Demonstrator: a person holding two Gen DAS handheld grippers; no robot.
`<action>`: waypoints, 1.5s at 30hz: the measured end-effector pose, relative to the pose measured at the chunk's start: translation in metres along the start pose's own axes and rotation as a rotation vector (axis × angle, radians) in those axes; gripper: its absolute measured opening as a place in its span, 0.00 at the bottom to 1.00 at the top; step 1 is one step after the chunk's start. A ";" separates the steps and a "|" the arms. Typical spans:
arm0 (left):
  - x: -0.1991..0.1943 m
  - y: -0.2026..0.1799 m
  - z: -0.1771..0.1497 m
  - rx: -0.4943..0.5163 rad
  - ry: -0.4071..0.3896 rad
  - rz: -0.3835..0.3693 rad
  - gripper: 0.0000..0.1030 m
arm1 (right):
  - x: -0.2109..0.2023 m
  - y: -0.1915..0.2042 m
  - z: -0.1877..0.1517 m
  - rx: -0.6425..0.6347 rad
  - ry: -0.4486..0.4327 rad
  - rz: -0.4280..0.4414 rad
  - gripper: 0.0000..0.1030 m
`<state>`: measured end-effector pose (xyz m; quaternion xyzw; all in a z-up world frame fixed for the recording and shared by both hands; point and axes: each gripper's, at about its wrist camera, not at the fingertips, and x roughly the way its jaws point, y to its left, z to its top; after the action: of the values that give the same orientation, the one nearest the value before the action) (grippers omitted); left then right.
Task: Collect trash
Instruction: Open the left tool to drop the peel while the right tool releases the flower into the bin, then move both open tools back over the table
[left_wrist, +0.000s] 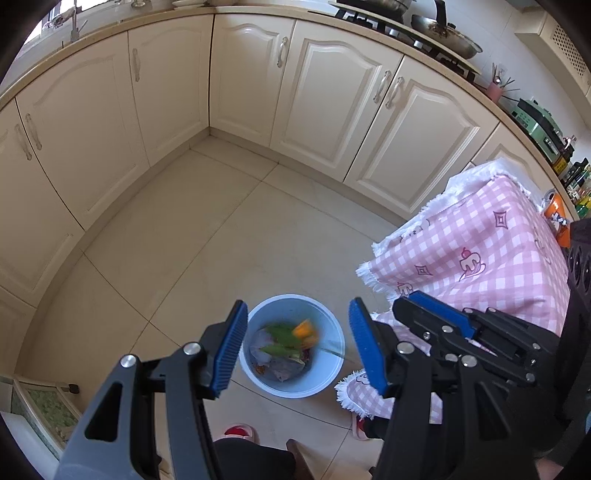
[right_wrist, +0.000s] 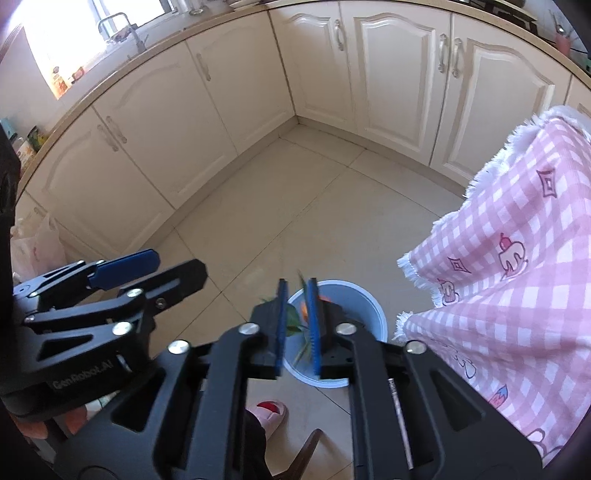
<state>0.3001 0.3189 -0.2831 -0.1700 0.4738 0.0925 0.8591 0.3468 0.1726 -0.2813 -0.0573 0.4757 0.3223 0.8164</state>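
bin (left_wrist: 295, 384): green and orange scraps seen inside, part done | left tongs (left_wrist: 295, 347): held wide, empty, above bin | right tongs (right_wrist: 298, 325): narrowly parted above bin, grip on leaf unclear

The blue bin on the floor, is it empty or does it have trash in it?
It has trash in it. The blue bin stands upright on the tile floor, and the left wrist view shows green leaves, an orange scrap and pale wrappers inside.
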 end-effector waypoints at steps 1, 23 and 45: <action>-0.001 0.000 0.000 -0.001 -0.001 -0.003 0.54 | -0.001 0.000 0.000 0.001 -0.002 -0.002 0.18; -0.095 -0.101 0.028 0.177 -0.217 -0.131 0.59 | -0.141 -0.041 -0.001 0.003 -0.260 -0.099 0.26; -0.035 -0.427 -0.028 0.734 0.021 -0.454 0.62 | -0.289 -0.298 -0.121 0.413 -0.390 -0.454 0.51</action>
<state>0.3958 -0.0865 -0.1799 0.0458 0.4348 -0.2751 0.8562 0.3317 -0.2460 -0.1749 0.0670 0.3412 0.0347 0.9370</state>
